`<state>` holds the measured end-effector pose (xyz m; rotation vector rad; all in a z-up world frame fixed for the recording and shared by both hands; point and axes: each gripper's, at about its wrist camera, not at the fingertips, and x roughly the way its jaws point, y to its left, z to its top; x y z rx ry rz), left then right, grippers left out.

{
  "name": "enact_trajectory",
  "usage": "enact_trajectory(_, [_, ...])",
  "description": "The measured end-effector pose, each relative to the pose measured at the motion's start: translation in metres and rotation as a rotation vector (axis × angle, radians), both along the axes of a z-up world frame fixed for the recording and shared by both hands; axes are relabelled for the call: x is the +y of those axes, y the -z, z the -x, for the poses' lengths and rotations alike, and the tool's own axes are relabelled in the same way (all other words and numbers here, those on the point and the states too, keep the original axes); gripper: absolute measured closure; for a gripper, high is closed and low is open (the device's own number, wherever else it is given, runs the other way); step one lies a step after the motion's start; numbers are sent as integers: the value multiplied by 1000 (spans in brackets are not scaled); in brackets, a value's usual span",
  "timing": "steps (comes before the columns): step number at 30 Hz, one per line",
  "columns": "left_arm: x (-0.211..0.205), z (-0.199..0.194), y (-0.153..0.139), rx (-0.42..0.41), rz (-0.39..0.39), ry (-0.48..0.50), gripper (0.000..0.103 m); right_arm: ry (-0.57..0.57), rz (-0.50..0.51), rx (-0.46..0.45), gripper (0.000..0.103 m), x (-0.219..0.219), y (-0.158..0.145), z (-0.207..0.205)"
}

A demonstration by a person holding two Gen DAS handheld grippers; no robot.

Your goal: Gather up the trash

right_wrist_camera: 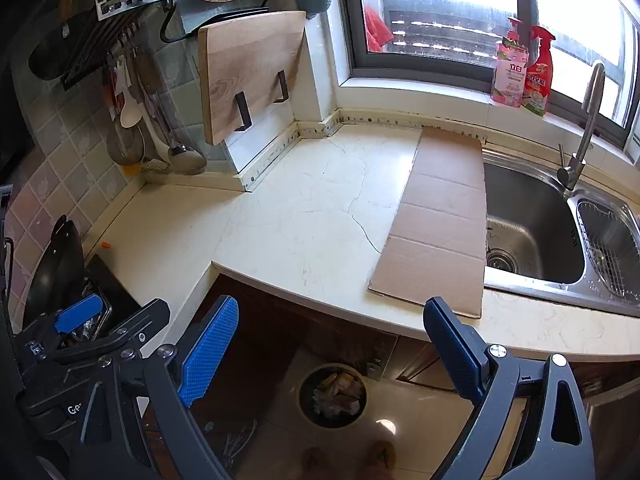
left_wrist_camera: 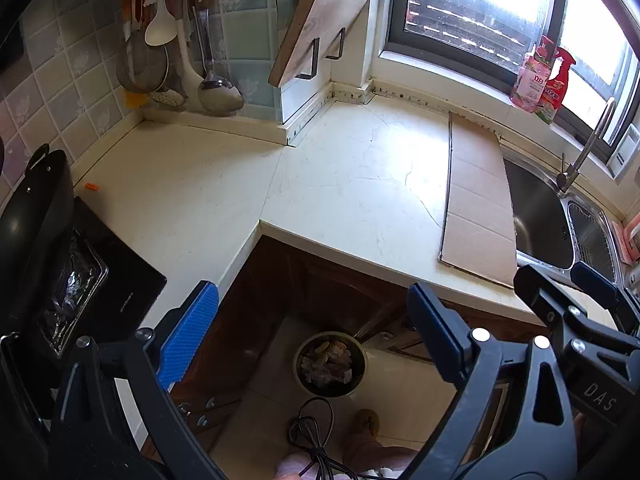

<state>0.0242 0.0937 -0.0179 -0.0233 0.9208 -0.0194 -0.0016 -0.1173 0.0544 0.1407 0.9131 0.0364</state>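
Note:
A round trash bin (left_wrist_camera: 330, 364) full of scraps stands on the floor below the counter corner; it also shows in the right wrist view (right_wrist_camera: 333, 396). My left gripper (left_wrist_camera: 316, 320) is open and empty, held above the bin. My right gripper (right_wrist_camera: 332, 344) is open and empty, also above the bin. The right gripper shows at the right edge of the left wrist view (left_wrist_camera: 580, 292). A small orange scrap (left_wrist_camera: 91, 187) lies on the counter near the wall; it also shows in the right wrist view (right_wrist_camera: 105, 245). A flat cardboard sheet (right_wrist_camera: 440, 224) lies on the counter beside the sink.
A steel sink (right_wrist_camera: 532, 224) with a tap (right_wrist_camera: 580, 132) is at right. A black wok (left_wrist_camera: 36, 216) sits on the stove at left. A cutting board (right_wrist_camera: 248, 76), hanging utensils (left_wrist_camera: 172, 56) and bottles (right_wrist_camera: 524, 72) line the back. A cable (left_wrist_camera: 312, 436) lies on the floor.

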Motion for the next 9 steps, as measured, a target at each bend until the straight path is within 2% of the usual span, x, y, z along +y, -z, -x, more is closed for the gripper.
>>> enact_trajectory(9, [-3, -1, 1, 0, -5, -5, 9, 4, -14, 3, 8, 3, 5, 1])
